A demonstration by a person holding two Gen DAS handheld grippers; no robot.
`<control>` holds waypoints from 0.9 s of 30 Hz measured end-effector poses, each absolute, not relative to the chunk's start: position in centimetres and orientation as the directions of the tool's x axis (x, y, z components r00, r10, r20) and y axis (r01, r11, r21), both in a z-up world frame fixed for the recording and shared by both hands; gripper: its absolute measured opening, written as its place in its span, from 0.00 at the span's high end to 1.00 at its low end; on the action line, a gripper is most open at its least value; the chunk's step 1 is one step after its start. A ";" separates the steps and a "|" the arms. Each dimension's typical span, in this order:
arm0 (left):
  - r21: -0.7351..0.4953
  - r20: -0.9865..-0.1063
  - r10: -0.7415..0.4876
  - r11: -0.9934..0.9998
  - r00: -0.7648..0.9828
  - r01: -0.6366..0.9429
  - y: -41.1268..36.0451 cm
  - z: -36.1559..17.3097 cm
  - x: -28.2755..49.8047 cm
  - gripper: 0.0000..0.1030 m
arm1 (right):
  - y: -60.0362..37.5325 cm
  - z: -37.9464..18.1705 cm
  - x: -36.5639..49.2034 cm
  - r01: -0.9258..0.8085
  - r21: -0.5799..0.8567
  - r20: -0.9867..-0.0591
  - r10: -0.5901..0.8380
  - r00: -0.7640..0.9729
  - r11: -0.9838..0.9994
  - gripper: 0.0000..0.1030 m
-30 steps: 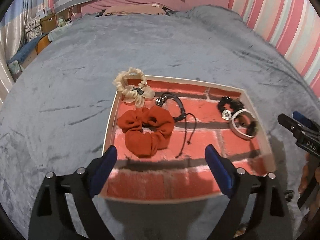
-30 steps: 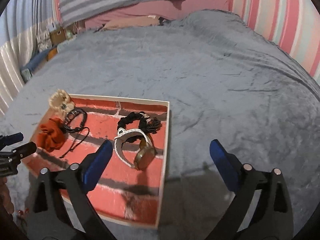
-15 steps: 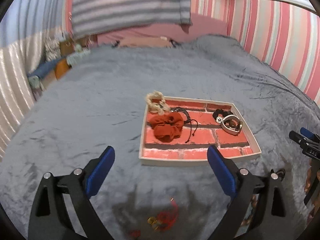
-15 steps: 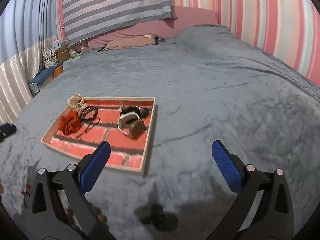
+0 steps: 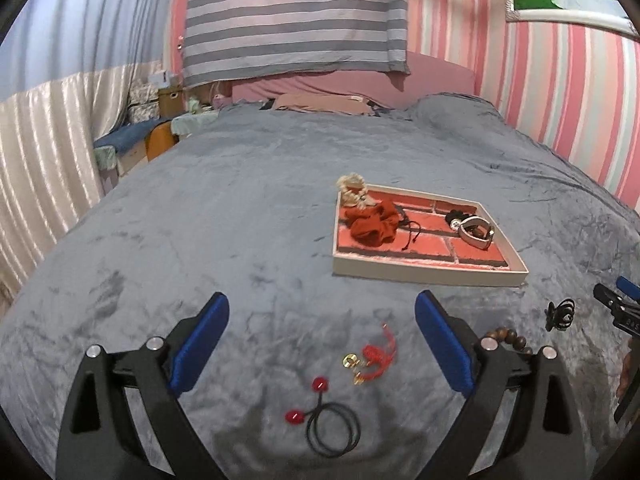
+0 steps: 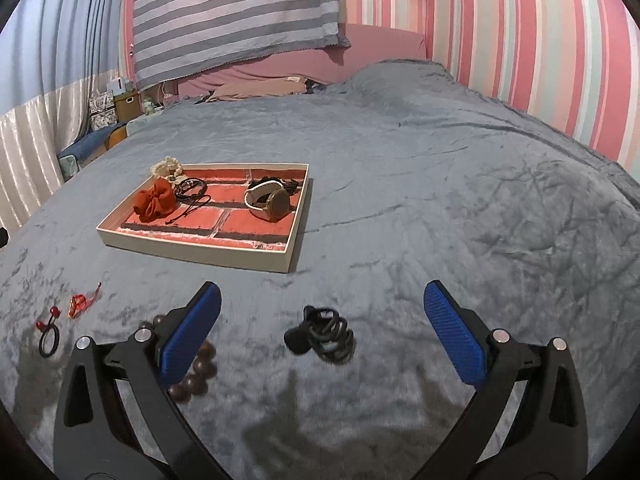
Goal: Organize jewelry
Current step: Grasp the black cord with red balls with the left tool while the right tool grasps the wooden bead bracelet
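surface: grey blanket bed (image 6: 440, 200) | on it: tray (image 6: 200, 250), black claw clip (image 6: 324, 334), bead bracelet (image 6: 196, 376), black hair tie (image 5: 332, 428), red tassel charm (image 5: 376, 354)

One shallow cream tray with brick-pattern red floor (image 6: 276, 261). Fabric scrunchies: two, rust-red (image 6: 155, 201) and cream (image 6: 166, 167). One cream-strapped wristwatch (image 6: 267, 200). One black cord bracelet (image 6: 191, 188). One black claw hair clip (image 6: 325, 334). One brown wooden bead bracelet (image 6: 196, 378). One black elastic hair tie with red beads (image 5: 326, 418). One red tasselled ornament (image 5: 374, 358).

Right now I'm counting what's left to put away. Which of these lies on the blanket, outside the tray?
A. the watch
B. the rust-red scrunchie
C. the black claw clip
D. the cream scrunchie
C: the black claw clip lies on the grey blanket, nearer than the tray.
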State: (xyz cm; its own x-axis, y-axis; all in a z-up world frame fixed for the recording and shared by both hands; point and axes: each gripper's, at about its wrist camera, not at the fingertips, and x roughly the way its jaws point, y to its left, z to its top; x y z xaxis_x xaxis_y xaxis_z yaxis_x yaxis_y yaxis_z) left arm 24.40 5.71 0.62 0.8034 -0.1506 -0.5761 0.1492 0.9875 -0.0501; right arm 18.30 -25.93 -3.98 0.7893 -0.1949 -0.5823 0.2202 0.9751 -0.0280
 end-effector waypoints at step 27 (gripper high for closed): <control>-0.073 -0.726 -0.139 0.989 0.673 0.126 7.5 -8.4 22.8 0.11 | -22.2 -10.3 17.3 0.202 -0.026 -0.682 -0.166 0.712 0.979 0.05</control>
